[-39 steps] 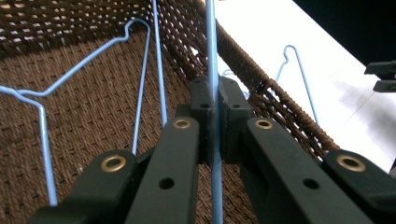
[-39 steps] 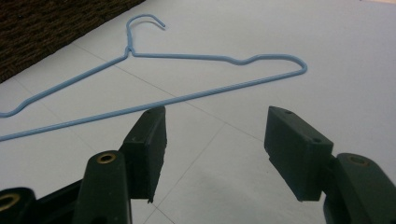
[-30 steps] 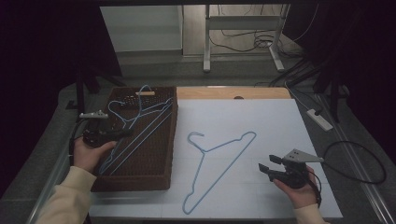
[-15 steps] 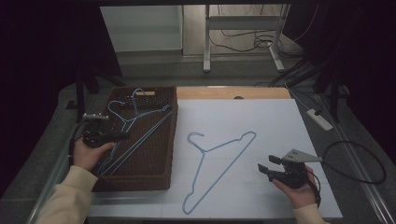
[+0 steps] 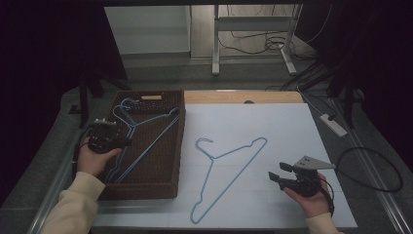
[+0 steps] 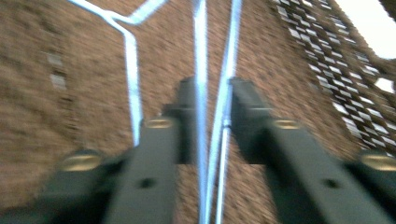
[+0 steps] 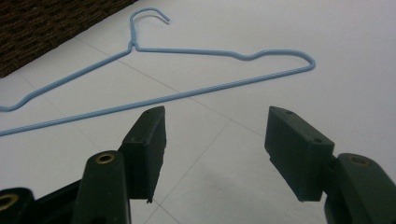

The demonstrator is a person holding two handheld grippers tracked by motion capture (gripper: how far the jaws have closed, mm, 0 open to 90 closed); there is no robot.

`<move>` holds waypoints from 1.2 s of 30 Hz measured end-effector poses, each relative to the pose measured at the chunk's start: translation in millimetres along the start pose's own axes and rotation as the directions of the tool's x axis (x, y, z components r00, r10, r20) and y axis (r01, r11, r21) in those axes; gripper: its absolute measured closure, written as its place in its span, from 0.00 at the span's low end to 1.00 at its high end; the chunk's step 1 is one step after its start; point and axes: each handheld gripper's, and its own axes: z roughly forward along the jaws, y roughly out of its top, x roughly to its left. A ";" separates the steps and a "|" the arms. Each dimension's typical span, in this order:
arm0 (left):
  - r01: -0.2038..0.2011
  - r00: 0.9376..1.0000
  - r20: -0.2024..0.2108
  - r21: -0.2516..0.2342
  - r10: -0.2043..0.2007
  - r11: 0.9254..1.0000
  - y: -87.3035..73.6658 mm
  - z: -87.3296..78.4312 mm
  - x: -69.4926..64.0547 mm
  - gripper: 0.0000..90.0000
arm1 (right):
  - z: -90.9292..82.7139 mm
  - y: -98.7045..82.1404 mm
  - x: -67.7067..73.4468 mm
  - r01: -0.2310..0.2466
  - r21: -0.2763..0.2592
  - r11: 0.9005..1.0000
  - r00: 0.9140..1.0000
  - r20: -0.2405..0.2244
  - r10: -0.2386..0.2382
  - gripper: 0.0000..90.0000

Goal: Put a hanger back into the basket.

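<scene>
Since the earlier frames the left tool [image 5: 127, 141] has just been opening its jaws, with the thin blue wires of the basket hangers [image 6: 201, 116] running between them; the pads no longer press on the wire, so the tool is released, and the hangers that sat lifted toward the basket's left side now lie lower along the weave. Right hand and hanger on the sheet unchanged. Nearest the person, the right tool [image 5: 274, 175] rests low on the white sheet [image 5: 292, 126] at the bench's near right, jaws spread wide and empty, grey three-cornered plate on top, cable looping off to the right. Just beyond its jaws, apart from them, one blue wire hanger [image 5: 229, 170] lies flat on the sheet, hook pointing to the far side, long bar slanting toward the near edge; the right gripper view shows it [image 7: 187, 74] ahead of the open pads. To the left, the brown woven basket [image 5: 165, 175] sits beside the sheet, touching its edge. Inside it lie blue hangers [image 5: 146, 131], hooks toward the far wall; how many, cannot tell. Left gripper view is blurred, wires crossing close between the black jaws over the brown weave. Farther back, bare wooden bench edge [image 5: 219, 96], then floor with cables and a stand's legs.
</scene>
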 end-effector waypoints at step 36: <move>-0.159 0.933 0.246 -0.374 0.263 0.914 -34.2 -63.0 -122.9 0.42 | -0.1 2.0 1.9 0.020 0.001 1.000 1.000 -0.009 -0.020 0.43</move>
